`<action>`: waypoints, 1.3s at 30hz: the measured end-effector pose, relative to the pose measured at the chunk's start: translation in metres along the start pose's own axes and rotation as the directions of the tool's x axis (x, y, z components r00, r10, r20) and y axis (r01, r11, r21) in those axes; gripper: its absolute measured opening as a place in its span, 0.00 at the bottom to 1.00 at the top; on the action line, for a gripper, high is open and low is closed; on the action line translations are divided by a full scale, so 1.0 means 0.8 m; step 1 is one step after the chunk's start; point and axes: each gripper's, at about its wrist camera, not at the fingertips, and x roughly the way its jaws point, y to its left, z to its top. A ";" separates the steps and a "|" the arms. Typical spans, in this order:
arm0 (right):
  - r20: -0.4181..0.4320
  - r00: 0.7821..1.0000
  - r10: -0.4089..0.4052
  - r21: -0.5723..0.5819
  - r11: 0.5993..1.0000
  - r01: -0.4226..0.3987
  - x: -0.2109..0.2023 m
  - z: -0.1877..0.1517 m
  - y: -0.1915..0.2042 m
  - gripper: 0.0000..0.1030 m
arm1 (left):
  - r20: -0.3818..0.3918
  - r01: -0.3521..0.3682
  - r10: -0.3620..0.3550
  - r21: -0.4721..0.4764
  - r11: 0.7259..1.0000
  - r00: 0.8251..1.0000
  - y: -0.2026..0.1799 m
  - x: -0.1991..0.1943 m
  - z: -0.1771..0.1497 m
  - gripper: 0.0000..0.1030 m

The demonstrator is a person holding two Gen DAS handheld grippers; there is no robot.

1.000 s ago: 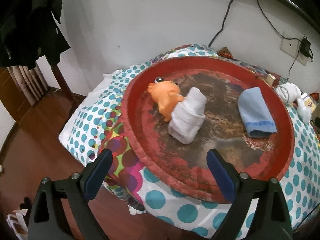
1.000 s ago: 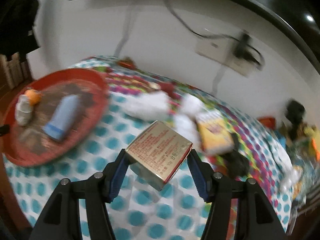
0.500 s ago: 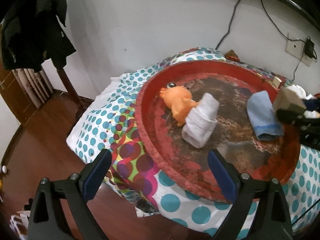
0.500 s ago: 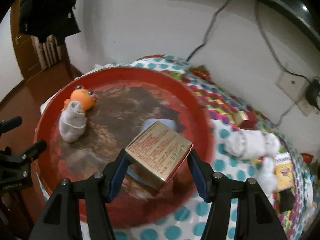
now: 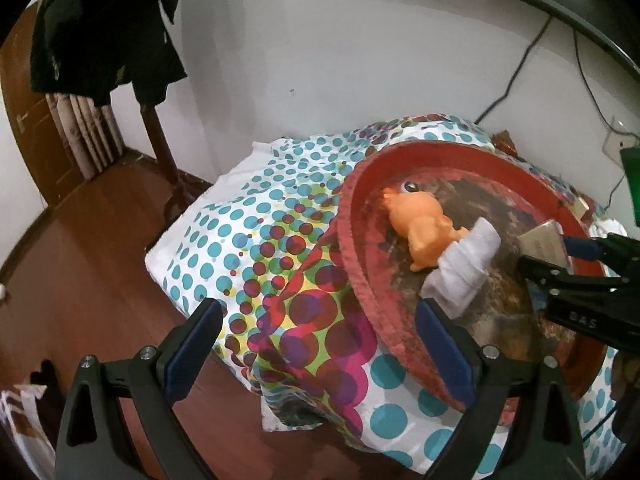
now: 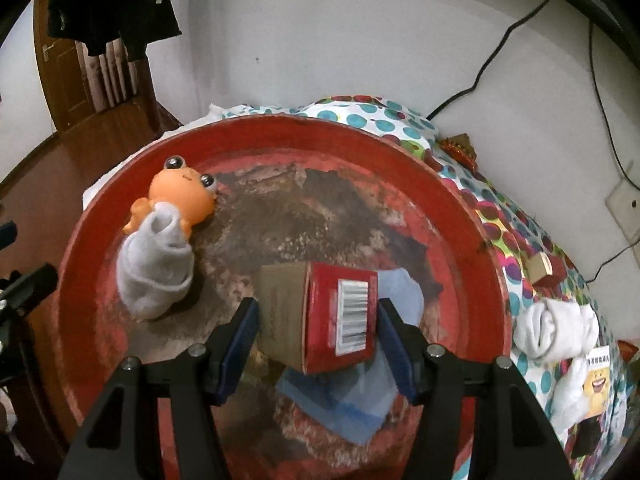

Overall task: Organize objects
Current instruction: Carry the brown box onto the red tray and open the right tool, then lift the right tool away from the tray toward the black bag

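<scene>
Setting the box down in the red tray

My right gripper clamps the small box above the blue cloth; I should lower it level onto bare tray floor, clear of the rolled sock, then release. My left gripper hangs wide open, holding nothing.

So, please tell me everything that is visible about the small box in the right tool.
The box looks like cardboard: one plain brown face and one red face with a white barcode label. It is tilted, gripped on two opposite sides by the right tool, above the red tray and over the blue cloth. Whether it touches the cloth cannot be told.
</scene>
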 end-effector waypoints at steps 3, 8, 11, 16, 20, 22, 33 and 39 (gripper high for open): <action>-0.005 1.000 -0.011 -0.007 1.000 0.010 0.011 0.009 0.001 0.59 | -0.001 0.008 -0.008 -0.025 1.000 1.000 0.006 0.001 0.001 0.93; -0.010 1.000 -0.019 -0.016 1.000 0.019 0.014 0.012 0.003 0.60 | -0.009 -0.002 0.001 -0.031 1.000 1.000 0.009 0.006 0.000 0.93; -0.010 1.000 -0.017 -0.014 1.000 0.016 0.009 0.009 0.001 0.60 | -0.016 -0.007 0.006 -0.029 1.000 1.000 0.009 0.009 -0.001 0.93; 0.011 1.000 -0.001 0.004 1.000 0.001 -0.008 -0.002 -0.006 0.71 | -0.016 -0.008 0.007 -0.029 1.000 1.000 0.009 0.009 -0.001 0.93; 0.024 1.000 0.016 0.023 1.000 -0.016 -0.023 -0.009 -0.014 0.72 | -0.014 -0.015 0.015 -0.017 1.000 1.000 0.006 0.010 -0.002 0.93; 0.043 0.999 0.033 0.044 0.998 -0.035 -0.034 -0.014 -0.020 0.72 | -0.011 -0.018 0.018 -0.008 1.000 1.000 0.005 0.009 -0.003 0.93; 0.088 0.992 -0.085 0.183 0.981 0.067 -0.108 -0.093 -0.123 0.72 | -0.014 -0.025 0.025 0.047 0.999 1.000 -0.012 0.009 -0.007 0.94; 0.006 0.973 -0.233 0.321 0.921 0.218 -0.127 -0.159 -0.238 0.72 | -0.026 0.008 -0.006 0.076 0.997 1.000 -0.024 0.008 -0.009 0.94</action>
